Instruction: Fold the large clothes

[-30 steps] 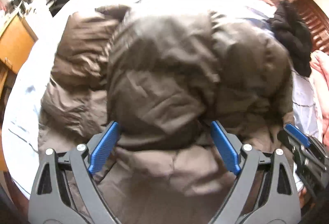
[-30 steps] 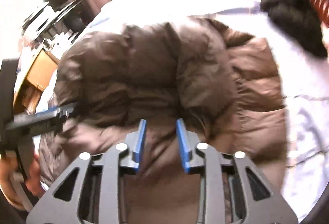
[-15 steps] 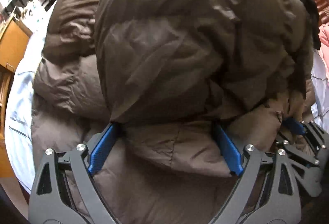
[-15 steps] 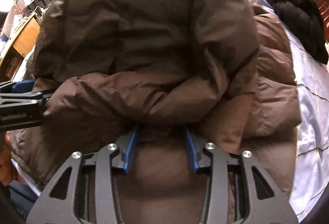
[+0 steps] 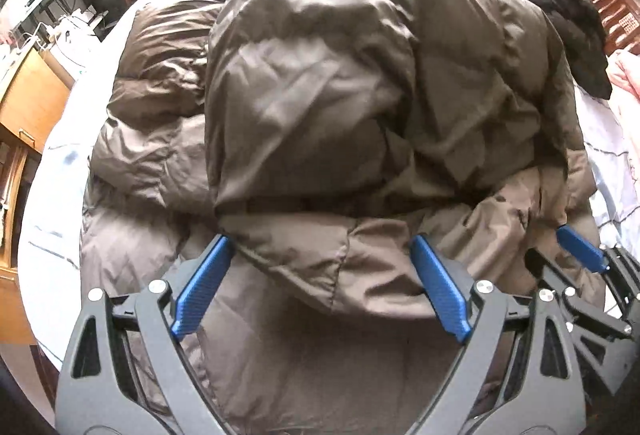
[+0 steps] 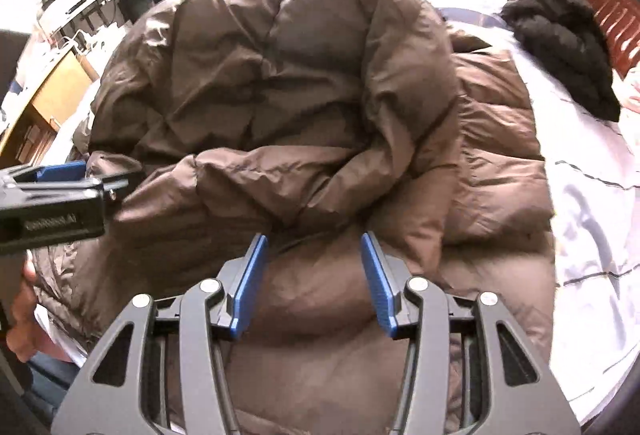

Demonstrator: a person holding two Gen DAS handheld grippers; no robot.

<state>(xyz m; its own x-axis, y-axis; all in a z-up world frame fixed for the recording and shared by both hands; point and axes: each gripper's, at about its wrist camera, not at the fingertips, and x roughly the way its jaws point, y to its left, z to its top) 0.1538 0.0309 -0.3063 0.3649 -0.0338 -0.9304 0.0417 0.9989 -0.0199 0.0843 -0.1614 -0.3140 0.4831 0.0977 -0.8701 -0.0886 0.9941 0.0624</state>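
Note:
A large brown puffer jacket (image 5: pixel 320 95) lies on the bed, its near part folded over onto the rest. The folded flap's edge sits between the wide-apart pads of my left gripper (image 5: pixel 320 239), which is open and does not squeeze it. In the right wrist view the same jacket (image 6: pixel 280 75) bulges ahead of my right gripper (image 6: pixel 314 239). Its jaws are opening, with jacket fabric under and between them but not pinched. The right gripper (image 5: pixel 580 255) also shows at the jacket's right edge, and the left gripper (image 6: pixel 60 171) at its left edge.
A black garment (image 6: pixel 560 35) lies on the pale sheet (image 6: pixel 592 215) at the far right, near a wooden headboard (image 5: pixel 612 7). A wooden cabinet (image 5: pixel 28 103) and a desk with equipment stand left of the bed. A hand (image 6: pixel 20 315) shows at the lower left.
Both grippers came down and forward, laying the jacket's near part over the rest. The right jaws, which were nearly closed on fabric, have spread apart. The left jaws stayed wide.

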